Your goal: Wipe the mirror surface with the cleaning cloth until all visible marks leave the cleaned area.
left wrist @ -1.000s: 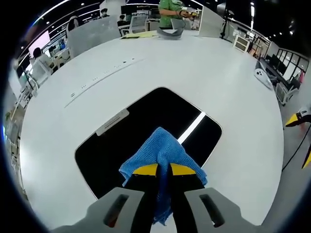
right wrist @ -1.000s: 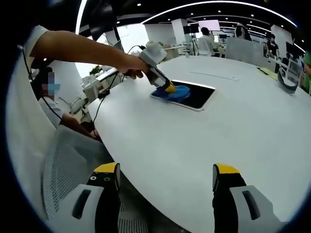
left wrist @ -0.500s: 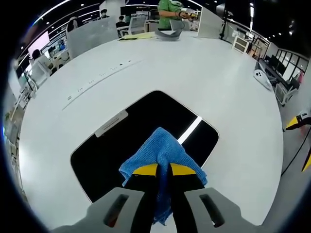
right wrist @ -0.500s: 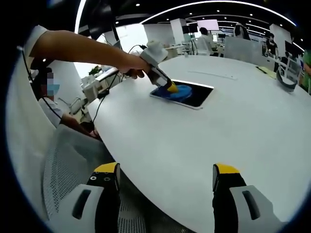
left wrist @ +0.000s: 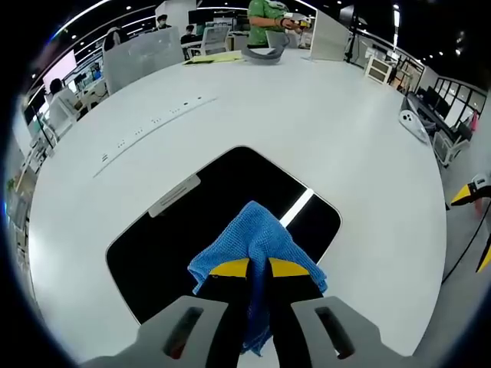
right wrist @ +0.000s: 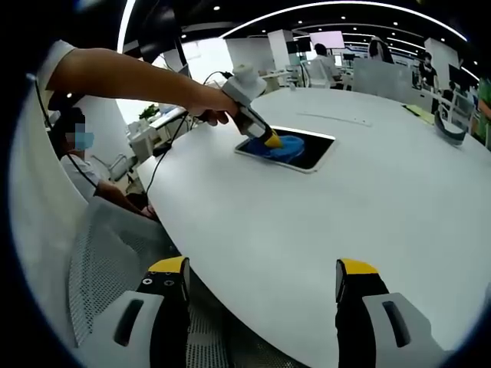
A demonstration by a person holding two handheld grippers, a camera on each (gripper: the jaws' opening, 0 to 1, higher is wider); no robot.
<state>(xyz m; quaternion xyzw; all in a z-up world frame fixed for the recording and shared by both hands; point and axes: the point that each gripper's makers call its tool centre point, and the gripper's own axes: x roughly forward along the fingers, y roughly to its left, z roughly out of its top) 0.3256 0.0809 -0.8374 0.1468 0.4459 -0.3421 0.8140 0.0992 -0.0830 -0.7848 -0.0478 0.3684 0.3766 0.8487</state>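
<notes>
My left tool (left wrist: 257, 270) is clamped tight on the blue cloth (left wrist: 253, 234), the fabric bunched between its yellow tips so it fans out flat against the mirror (left wrist: 199, 222), pressed onto the edge nearest me. The mirror lies flat on the white surface (left wrist: 337, 130), a small pale tag (left wrist: 175, 195) on its far-left edge. My right tool (right wrist: 261, 285) hangs wide open and empty, well short of the mirror, leaving the wiping path free.
</notes>
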